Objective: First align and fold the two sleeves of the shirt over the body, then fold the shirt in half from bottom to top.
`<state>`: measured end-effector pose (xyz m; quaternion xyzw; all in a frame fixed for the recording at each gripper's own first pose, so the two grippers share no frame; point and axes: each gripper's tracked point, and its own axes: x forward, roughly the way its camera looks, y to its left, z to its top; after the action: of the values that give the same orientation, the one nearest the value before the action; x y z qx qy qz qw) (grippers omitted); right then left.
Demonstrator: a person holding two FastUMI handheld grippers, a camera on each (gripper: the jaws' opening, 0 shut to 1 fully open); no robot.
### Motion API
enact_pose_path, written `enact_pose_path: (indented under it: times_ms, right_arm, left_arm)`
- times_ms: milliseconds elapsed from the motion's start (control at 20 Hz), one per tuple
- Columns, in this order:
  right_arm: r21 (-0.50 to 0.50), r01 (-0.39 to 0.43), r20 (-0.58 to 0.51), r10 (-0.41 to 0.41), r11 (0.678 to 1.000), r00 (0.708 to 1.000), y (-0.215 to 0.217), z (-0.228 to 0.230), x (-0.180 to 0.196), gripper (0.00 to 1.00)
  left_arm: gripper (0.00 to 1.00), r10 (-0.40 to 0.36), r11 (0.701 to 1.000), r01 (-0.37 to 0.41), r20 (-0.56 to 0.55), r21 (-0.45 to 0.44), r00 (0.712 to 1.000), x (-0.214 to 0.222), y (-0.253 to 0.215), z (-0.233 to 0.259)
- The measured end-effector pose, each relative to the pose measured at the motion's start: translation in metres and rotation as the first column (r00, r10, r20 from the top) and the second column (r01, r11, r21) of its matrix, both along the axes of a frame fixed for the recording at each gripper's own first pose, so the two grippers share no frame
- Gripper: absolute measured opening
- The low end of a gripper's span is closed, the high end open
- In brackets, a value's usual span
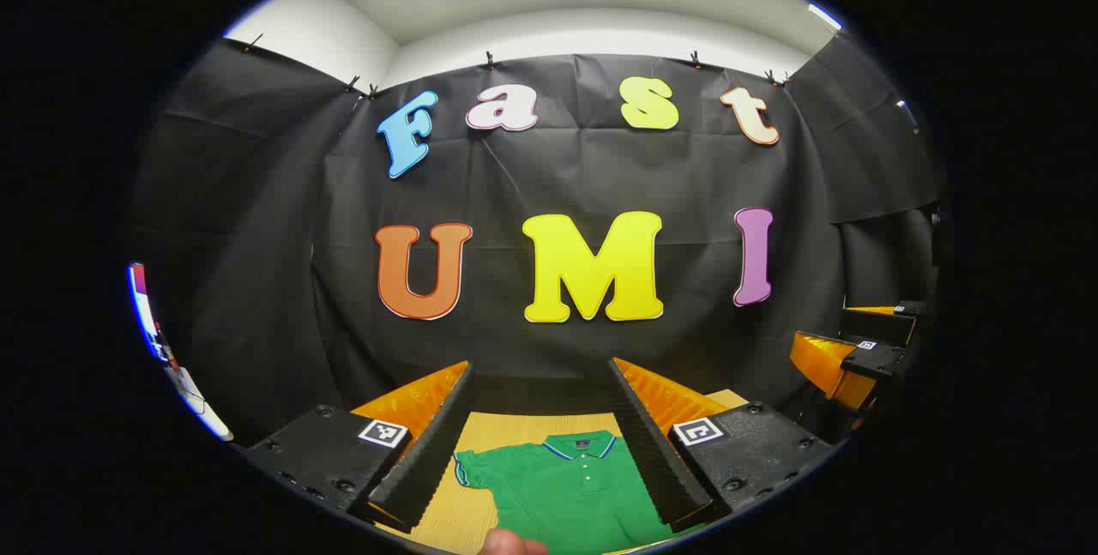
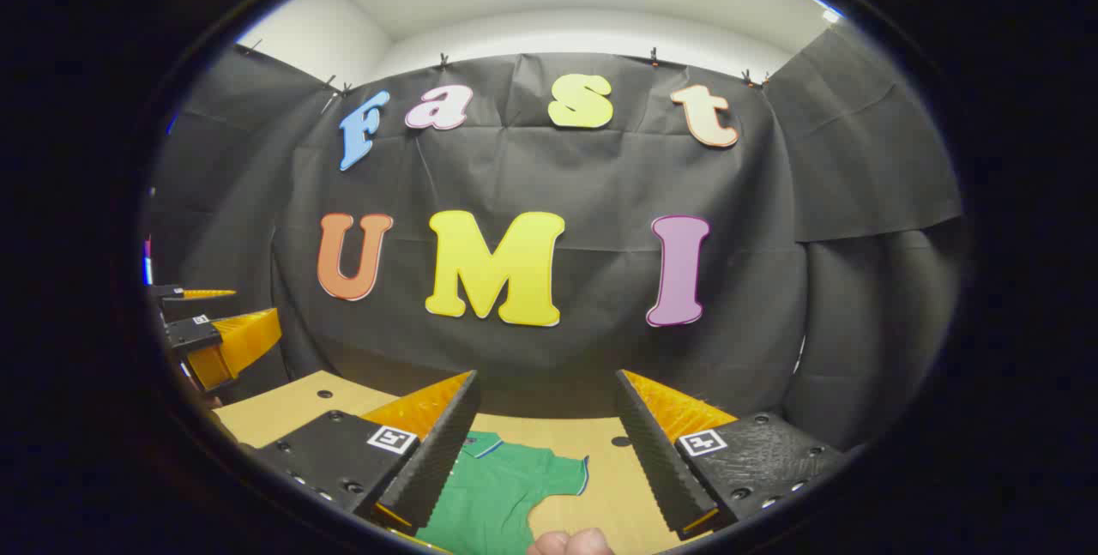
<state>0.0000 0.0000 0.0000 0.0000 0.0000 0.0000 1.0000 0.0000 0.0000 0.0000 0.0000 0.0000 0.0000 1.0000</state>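
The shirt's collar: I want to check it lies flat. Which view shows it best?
The left gripper view: the green shirt shows its collar and button placket between open fingers. The right gripper view shows one sleeve and a collar edge.

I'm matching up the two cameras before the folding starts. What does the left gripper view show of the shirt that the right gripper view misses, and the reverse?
The left gripper view shows the green shirt front on: collar, button placket and one sleeve, between the open left gripper. The right gripper view shows the other sleeve, spread flat, and a hole in the table, past the open right gripper. Both share the shirt lying unfolded on the wooden table.
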Motion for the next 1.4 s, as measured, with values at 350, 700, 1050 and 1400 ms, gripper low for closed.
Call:
enact_pose_path:
  times_ms: [350,700,1050,1400]
  right_arm:
    - [-0.002,0.009,-0.004,-0.009,1.0,1.0,-0.002,-0.003,0.001,0.95]
    - [0.002,0.013,-0.016,-0.013,1.0,1.0,-0.006,-0.006,0.005,0.95]
    - [-0.003,0.012,-0.04,-0.012,1.0,0.999,-0.01,-0.014,0.011,0.95]
    - [0.003,0.005,-0.127,-0.005,1.0,0.992,-0.021,-0.051,0.033,0.95]
  left_arm:
    - [0.96,-0.009,1.0,0.009,0.002,0.004,1.0,0.001,-0.001,0.001]
    - [0.96,-0.006,1.0,0.006,0.007,0.019,1.0,0.004,0.0,0.001]
    - [0.96,-0.003,1.0,0.002,0.005,0.015,1.0,0.006,-0.003,-0.001]
    - [0.96,0.005,0.999,-0.005,0.004,0.037,1.0,0.012,-0.006,-0.004]
